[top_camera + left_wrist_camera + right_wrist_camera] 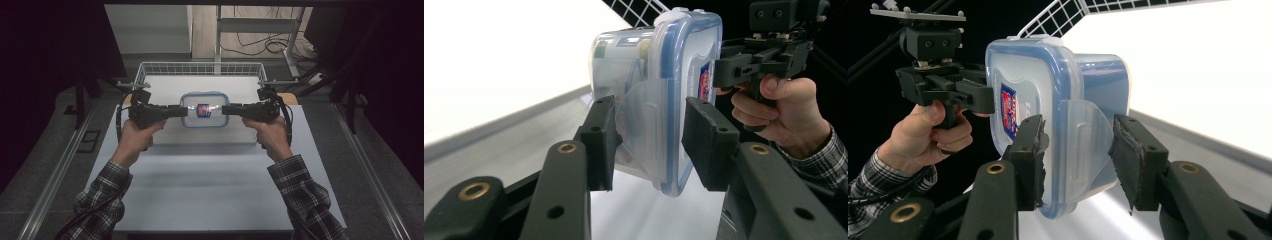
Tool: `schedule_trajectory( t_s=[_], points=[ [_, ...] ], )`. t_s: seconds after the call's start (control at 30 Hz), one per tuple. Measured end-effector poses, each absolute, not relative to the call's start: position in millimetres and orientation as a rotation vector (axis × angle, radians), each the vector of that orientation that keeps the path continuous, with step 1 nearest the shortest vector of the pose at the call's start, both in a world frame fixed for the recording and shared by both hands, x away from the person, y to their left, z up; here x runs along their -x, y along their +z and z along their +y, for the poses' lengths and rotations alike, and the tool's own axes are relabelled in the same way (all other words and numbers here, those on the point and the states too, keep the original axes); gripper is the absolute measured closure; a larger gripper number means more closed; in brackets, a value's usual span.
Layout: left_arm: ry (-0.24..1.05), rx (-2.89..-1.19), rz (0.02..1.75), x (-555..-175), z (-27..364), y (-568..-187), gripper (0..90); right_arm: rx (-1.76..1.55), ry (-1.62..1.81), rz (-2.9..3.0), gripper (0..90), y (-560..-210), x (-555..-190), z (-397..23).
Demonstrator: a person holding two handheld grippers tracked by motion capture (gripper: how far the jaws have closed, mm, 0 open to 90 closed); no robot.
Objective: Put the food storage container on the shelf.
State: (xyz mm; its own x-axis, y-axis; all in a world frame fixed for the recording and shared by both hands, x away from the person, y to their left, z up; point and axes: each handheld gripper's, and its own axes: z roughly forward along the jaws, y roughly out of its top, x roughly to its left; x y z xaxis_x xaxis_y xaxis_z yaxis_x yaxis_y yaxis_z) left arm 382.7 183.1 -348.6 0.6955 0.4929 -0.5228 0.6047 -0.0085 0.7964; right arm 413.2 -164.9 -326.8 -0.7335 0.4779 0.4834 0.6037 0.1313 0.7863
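- Where the high view looks down on the white tabletop [210,185], a clear box [204,110] with a blue-rimmed lid sits between the two grippers, just in front of a white wire basket [200,68].
- From the left comes the left gripper [176,111], held in the person's left hand [136,135]; its tip reaches the box's left side.
- From the right comes the right gripper [229,109], held in the right hand [270,132]; its tip reaches the box's right side.
- Seen in the left gripper view, the left gripper [649,145] has its jaws parted around a clear lid flap [641,120] on the box [659,85]; one pad lies against the box side, the other stands just off the lid rim.
- Seen in the right gripper view, the right gripper [1078,155] has its jaws parted around the opposite flap [1085,145] of the box [1058,100]; one pad touches the lid face, the other stands a little apart.
- On the lid is a red and blue label [1009,111].
- Neither gripper is clamped tight; whether the box rests on the tabletop or is lifted cannot be told.
- Both sleeves are plaid [305,195].
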Motion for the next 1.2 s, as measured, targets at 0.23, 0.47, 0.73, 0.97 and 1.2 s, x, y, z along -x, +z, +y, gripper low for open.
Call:
schedule_trajectory(
  t_s=[0.23,0.47,0.73,0.97,1.2],
  points=[
    [-0.114,-1.633,0.910,-398.5,185.7,-343.1,57.5,1.114,-1.675,-2.269,57.0,-318.0,-427.8,-162.0],
    [-0.133,-1.615,0.931,-418.3,188.1,-342.8,57.4,1.143,-1.677,-2.257,56.9,-316.4,-445.0,-158.2],
    [-0.144,-1.622,0.945,-437.0,186.1,-343.1,57.3,1.176,-1.687,-2.211,56.8,-324.0,-461.0,-160.5],
    [-0.141,-1.620,0.941,-443.5,186.3,-345.8,57.0,1.190,-1.684,-2.213,56.6,-324.2,-467.0,-160.5],
    [-0.119,-1.613,0.933,-445.7,187.1,-351.3,56.3,1.205,-1.676,-2.229,55.9,-327.0,-470.4,-158.4]
  ],
)
